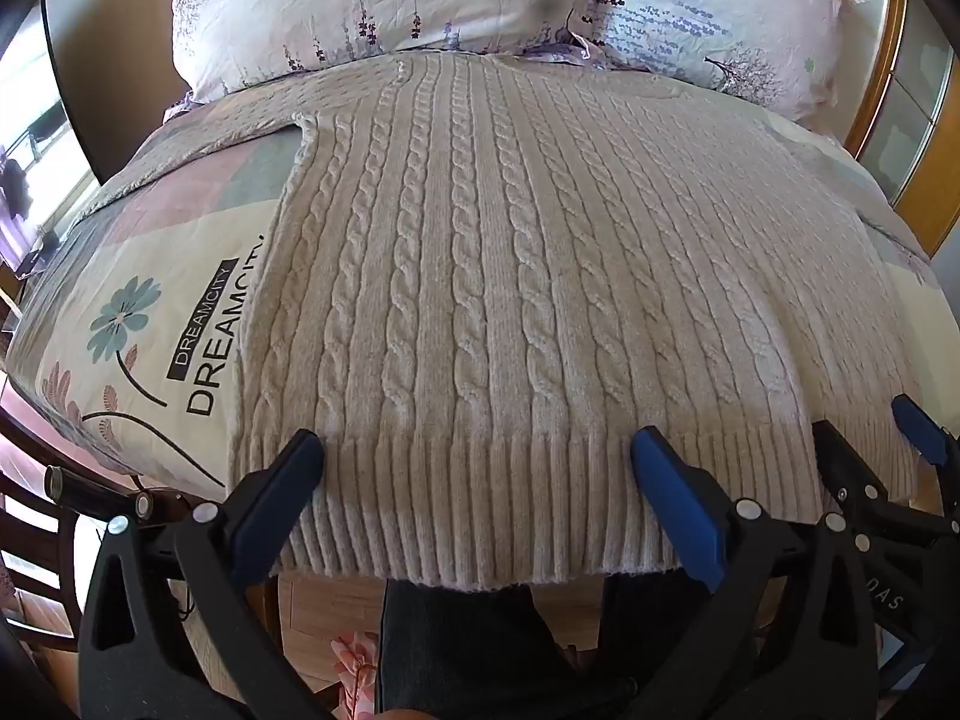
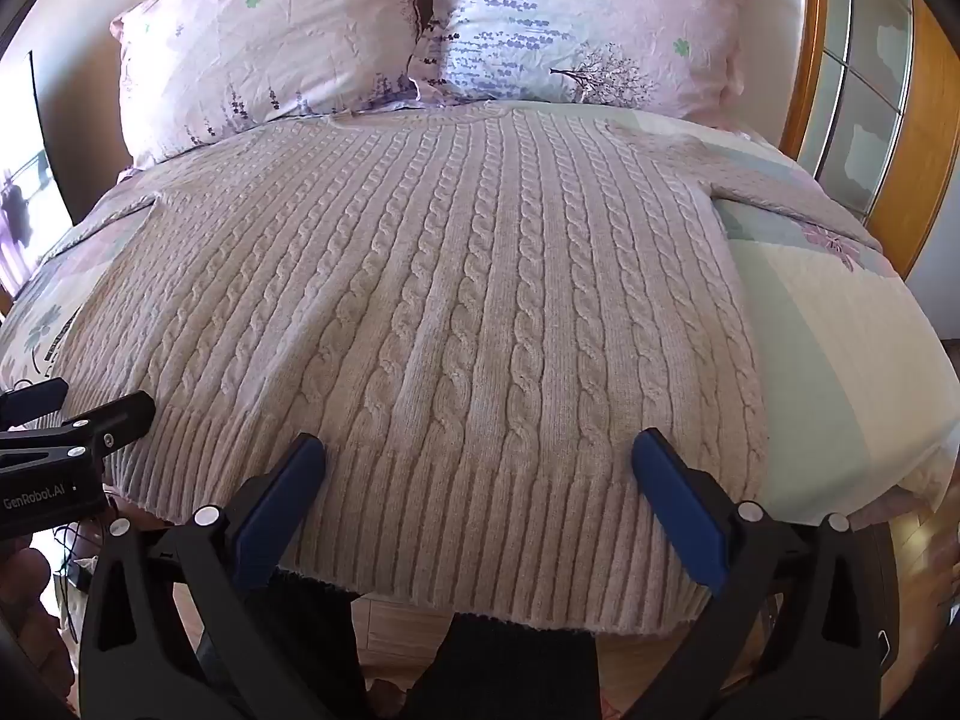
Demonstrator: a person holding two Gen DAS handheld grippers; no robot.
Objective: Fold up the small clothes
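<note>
the sweater (image 1: 510,276) lies flat on the bed (image 1: 150,324), its ribbed hem hanging over the near bed edge and its collar just below the 2 pillows (image 2: 420,42). left of the sweater the bedspread reads "dreamcity". the left tool (image 1: 477,468) and the right tool (image 2: 477,468) are both released, fingers spread wide over the hem. "genrobot.ai" is printed on the left tool's body.

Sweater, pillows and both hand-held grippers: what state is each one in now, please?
cable-knit sweater: spread flat on the bed, not yet folded, ribbed hem hanging over the near edge.
left hand-held gripper: open, straddling the hem.
right hand-held gripper: open, straddling the hem.
quilt: spread flat under the sweater.
two pillows: lying side by side at the head.
</note>
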